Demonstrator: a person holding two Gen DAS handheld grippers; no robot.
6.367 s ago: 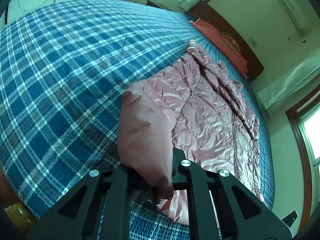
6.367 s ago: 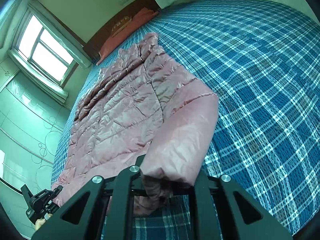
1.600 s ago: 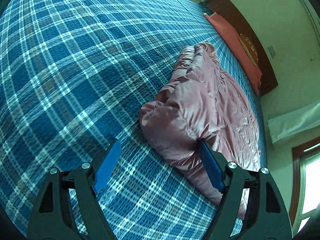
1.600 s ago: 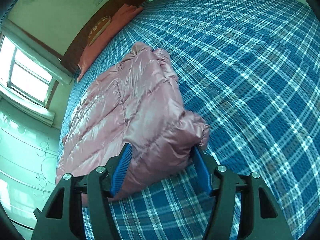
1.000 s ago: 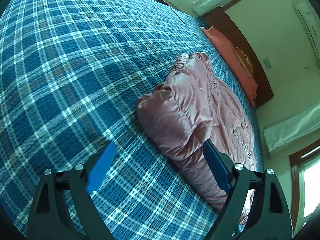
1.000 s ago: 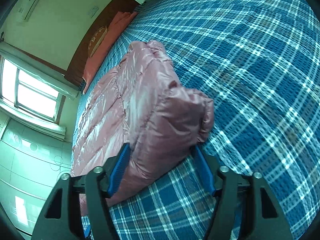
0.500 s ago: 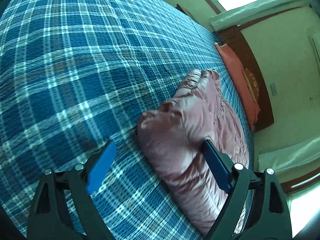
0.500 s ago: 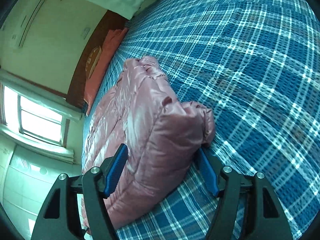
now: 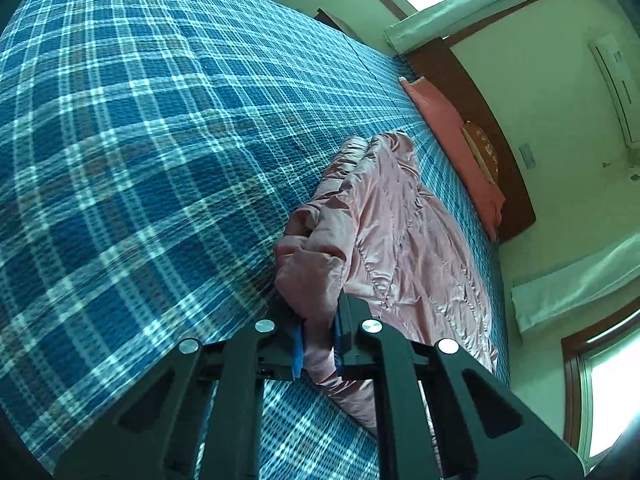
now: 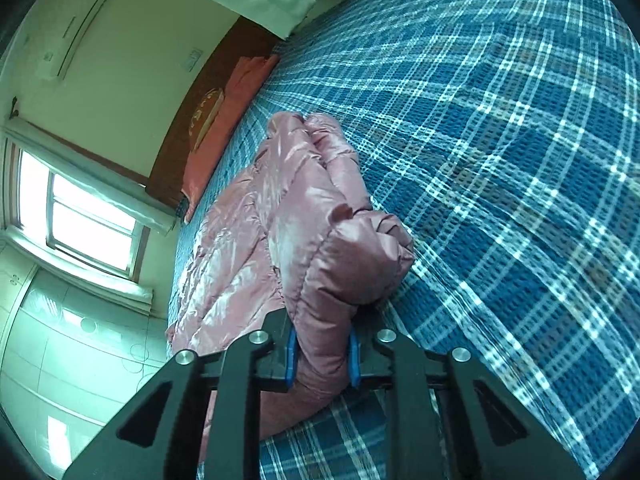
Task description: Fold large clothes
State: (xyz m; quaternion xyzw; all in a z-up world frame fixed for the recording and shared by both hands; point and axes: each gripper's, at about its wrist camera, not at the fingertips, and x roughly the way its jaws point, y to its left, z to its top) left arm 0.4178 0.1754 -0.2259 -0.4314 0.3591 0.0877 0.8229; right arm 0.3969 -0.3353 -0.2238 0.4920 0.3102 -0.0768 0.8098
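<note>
Both grippers have just been closing: half a second back their blue pads stood wide on either side of the jacket's near corners, and now each pair pinches a bunch of the cloth.

Left wrist view: the left gripper [image 9: 317, 346] is clenched on a fold of the jacket [image 9: 400, 240], which bulges up out of the jaws as a rounded lump. Beyond the grip the jacket is pink, shiny and quilted, creased in long ridges, and lies on the bed [image 9: 140, 140] toward its right side, running away toward the headboard [image 9: 492, 152]. A salmon pillow [image 9: 452, 132] lies at the far end, apart from the jacket. The bed cover is blue plaid.

Right wrist view: the right gripper [image 10: 320, 356] grasps the jacket's [image 10: 288, 216] other near corner, a thick puffy wad squeezed between the 2 pads. The rest lies doubled over, 1 layer on another, with glossy highlights on the stitching. It lies on the left part of the bed [image 10: 520, 140], and a window [image 10: 88, 224] shows beyond.
</note>
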